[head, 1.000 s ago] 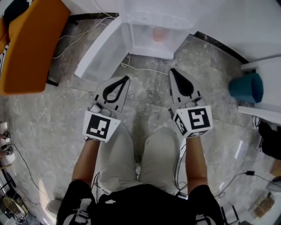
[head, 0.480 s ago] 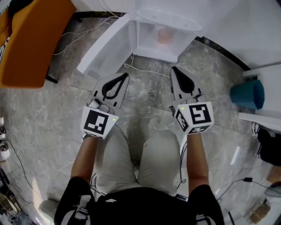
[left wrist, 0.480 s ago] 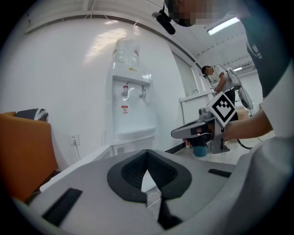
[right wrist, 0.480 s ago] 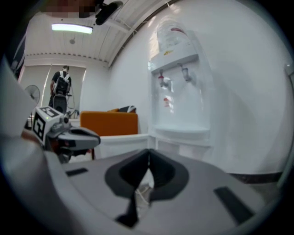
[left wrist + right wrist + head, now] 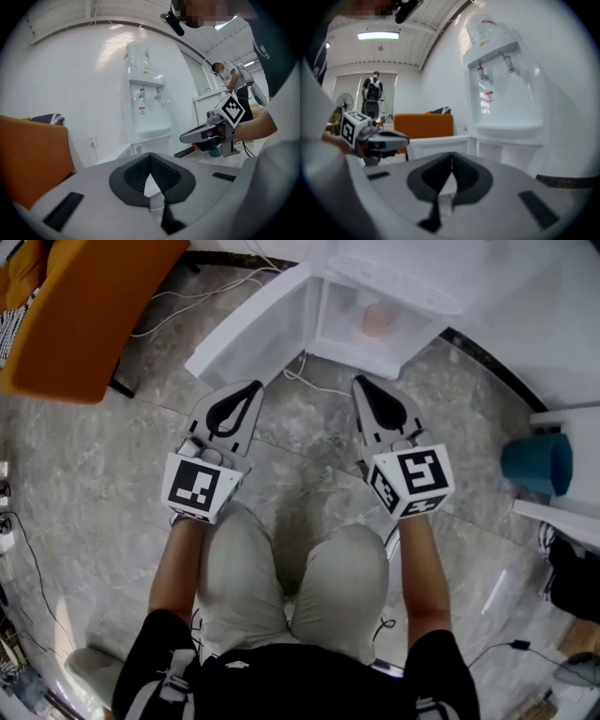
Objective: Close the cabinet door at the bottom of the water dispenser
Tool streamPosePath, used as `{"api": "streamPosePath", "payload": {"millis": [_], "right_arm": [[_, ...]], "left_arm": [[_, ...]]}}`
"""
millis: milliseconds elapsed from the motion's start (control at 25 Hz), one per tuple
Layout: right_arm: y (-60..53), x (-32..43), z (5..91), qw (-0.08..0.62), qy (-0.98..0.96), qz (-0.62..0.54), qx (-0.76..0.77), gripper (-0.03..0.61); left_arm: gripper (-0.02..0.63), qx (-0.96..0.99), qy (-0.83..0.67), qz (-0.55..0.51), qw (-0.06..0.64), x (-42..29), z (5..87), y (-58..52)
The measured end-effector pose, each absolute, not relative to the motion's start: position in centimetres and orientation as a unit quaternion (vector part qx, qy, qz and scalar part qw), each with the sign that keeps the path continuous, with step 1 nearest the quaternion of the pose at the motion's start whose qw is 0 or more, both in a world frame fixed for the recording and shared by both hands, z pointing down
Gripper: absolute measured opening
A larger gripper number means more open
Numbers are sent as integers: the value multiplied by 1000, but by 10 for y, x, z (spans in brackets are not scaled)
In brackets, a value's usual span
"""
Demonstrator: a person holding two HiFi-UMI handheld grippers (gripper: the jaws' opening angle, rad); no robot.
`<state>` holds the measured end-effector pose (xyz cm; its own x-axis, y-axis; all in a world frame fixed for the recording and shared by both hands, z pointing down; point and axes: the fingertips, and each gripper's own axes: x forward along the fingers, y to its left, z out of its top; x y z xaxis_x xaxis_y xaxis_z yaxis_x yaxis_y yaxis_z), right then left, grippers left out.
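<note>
Found the task not yet started in effect: observed the cabinet door (image 5: 246, 334) swung fully out, at upper centre-left of the head view, well clear of the opening at the foot of the water dispenser (image 5: 394, 282). Noted no contact with it by either tool. Recorded the left gripper (image 5: 255, 386) just below the door's lower edge in the head view, near but apart, pressed together with nothing pinched; confirmed the same in the left gripper view, tips meeting. Recorded the right gripper (image 5: 359, 381) likewise pressed together and empty, below the open compartment at upper centre; confirmed in the right gripper view. Judged all of the work outstanding: reaching the door's outer face, pushing it round toward the right of the frame, seating it flush. Described the door as a plain white flat panel, hinged at the left side of the opening, angled down-left over the grey marbled floor (image 5: 112, 484). Saw a pale orange object (image 5: 377, 320) inside the compartment, too blurred to identify. Noted a white cable (image 5: 323, 387) on the floor just below the opening; judged it a possible snag on the swing.
</note>
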<state>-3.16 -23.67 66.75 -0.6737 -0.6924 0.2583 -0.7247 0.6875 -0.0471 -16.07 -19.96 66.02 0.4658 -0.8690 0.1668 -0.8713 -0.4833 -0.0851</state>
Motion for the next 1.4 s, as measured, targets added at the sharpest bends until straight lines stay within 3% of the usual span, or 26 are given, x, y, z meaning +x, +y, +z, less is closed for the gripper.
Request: {"api": "streamPosePath", "payload": {"millis": [520,1120,1400], "right_arm": [[-235,-72,687,125,-925,70,351,34],[-234,-71,703,149,-921,70,354,34],[-234,-72,707,154,-918,73,357,34]], "left_arm": [[20,806,-588,66,39,-252,674,-197],[217,789,-611,30,56,-289,683,-211],[230,801,-594,42,59,-285,688,-220]]}}
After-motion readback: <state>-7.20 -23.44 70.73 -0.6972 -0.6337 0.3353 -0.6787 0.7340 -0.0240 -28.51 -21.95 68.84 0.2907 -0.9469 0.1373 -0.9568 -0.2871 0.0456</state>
